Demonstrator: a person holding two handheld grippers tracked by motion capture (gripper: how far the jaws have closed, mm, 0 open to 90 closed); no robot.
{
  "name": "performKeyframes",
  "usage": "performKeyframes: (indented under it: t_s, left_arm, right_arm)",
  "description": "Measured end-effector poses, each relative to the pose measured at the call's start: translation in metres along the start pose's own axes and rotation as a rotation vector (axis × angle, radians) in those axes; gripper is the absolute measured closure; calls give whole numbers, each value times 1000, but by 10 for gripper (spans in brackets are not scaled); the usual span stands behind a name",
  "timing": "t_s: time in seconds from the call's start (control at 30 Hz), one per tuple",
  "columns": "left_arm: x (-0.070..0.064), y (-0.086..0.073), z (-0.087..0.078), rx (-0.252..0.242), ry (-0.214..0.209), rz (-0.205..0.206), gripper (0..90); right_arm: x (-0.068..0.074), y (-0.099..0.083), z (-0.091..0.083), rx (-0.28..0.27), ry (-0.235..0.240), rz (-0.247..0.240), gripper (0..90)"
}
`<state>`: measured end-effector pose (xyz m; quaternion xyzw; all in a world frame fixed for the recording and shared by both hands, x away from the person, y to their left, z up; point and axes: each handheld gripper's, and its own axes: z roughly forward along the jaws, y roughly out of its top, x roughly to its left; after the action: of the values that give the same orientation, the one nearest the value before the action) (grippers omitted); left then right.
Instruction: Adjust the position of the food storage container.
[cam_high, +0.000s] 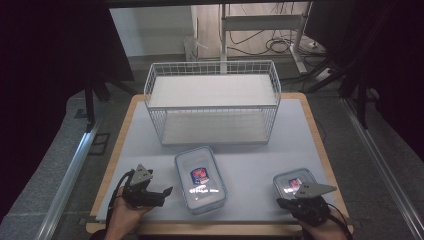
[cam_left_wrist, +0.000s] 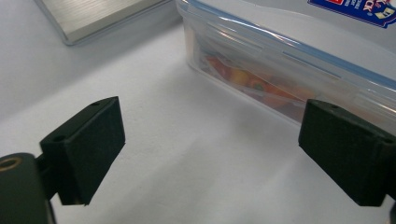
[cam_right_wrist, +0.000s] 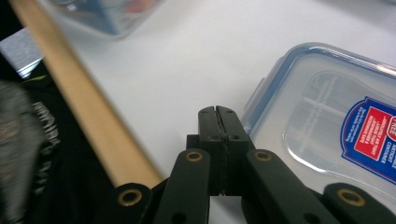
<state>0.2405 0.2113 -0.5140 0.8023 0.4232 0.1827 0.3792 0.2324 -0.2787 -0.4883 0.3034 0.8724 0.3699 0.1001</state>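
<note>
With the left gripper (cam_left_wrist: 212, 154) wide open and empty beside the large box (cam_left_wrist: 299, 60) and the right gripper (cam_right_wrist: 218, 116) pressed shut on nothing, a skewed close could shove the box away.

Glossy clear plastic container (cam_high: 200, 181), white wire-metal basket (cam_high: 212, 101), matt black claw pads (cam_left_wrist: 88, 149), wooden-edged table (cam_right_wrist: 84, 100).

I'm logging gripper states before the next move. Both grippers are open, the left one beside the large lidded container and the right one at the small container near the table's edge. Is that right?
Not quite. The right gripper is shut: the right gripper view shows its jaws pressed together at the small container's corner, holding nothing. The left gripper is open beside the large lidded container, as you said.
</note>
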Motion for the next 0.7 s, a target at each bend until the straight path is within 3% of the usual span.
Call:
performKeyframes:
  t_s: [0.07,0.1,0.2,0.27,0.37,0.47,0.5,0.53,0.57,0.6,0.7]
  left_arm:
    - [0,0,1,4,-1,-2,75]
    - [1,-1,2,12,-1,-1,87]
    - [2,-2,3,17,-17,-4,114]
    - [2,-2,4,19,-25,-5,122]
    - [2,0,5,25,-35,-5,164]
    - [3,4,7,35,-39,-11,293]
    - [4,5,8,37,-47,-9,293]
    - [7,6,9,40,-58,-4,388]
    - [10,9,11,46,-55,0,388]
    - [18,13,16,38,-53,-18,498]
    - [29,18,22,21,-74,-47,658]
  right_arm:
    - [-5,1,0,1,-12,5,900]
    - [-14,4,1,3,-50,8,900]
    - [-24,6,3,-11,-70,56,900]
    - [-22,8,5,-16,-74,61,900]
    - [-15,12,9,-33,-38,61,900]
    - [-6,18,16,-40,3,52,900]
    - [-4,20,20,-45,24,51,899]
    - [0,24,25,-52,47,45,899]
    - [0,24,25,-52,47,45,899]
    - [5,29,31,-62,73,39,899]
    - [10,34,36,-73,101,33,899]
